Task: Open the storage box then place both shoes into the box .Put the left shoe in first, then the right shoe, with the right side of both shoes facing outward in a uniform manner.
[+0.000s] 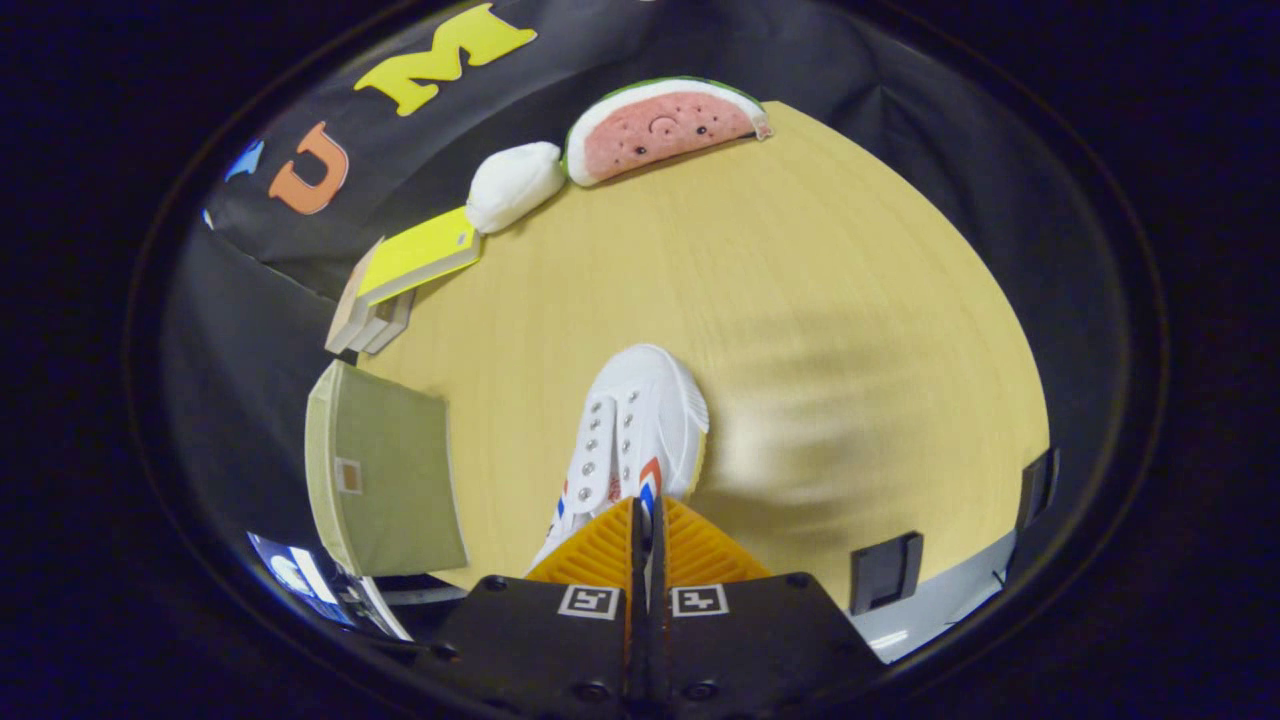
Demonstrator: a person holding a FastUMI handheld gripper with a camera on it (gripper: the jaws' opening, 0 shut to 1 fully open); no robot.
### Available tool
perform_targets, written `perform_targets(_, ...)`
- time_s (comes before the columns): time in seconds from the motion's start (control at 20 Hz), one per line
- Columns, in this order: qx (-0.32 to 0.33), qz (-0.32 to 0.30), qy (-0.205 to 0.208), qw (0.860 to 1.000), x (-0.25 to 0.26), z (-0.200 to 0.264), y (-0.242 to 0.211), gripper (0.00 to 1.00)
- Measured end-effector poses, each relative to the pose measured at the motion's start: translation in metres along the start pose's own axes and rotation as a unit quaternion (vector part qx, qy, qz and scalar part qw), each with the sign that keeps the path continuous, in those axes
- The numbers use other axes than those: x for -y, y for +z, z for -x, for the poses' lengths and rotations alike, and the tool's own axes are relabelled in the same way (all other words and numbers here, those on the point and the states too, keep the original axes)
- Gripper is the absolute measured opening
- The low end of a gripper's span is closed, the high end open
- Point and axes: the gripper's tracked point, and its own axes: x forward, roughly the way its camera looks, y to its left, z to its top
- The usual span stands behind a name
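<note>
A white canvas shoe (640, 420) with metal eyelets and red and blue side stripes points away from me, toe toward the far side of the wooden table (800, 300). My gripper (648, 506) is shut on the shoe's side wall near the stripes, with only a thin strip of canvas between the fingers. A soft shadow lies on the table right of the shoe, so the shoe seems lifted. The olive-green storage box (385, 480) stands left of the shoe at the table's edge; whether it is open, I cannot tell.
Beyond the box lies a stack of books (400, 275) with a yellow cover on top. A white plush (515, 185) and a watermelon plush (660, 125) rest at the far edge. Two black clamps (885, 572) grip the near right edge.
</note>
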Motion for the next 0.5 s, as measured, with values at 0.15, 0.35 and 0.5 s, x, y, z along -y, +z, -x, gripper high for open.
perform_targets(0.15,0.004,0.012,-0.043,0.999,0.005,-0.014,-0.015,0.05)
perform_targets(0.35,-0.002,-0.001,-0.084,0.997,0.032,-0.035,-0.045,0.05)
perform_targets(0.5,0.010,0.013,-0.106,0.994,0.039,-0.039,-0.043,0.05)
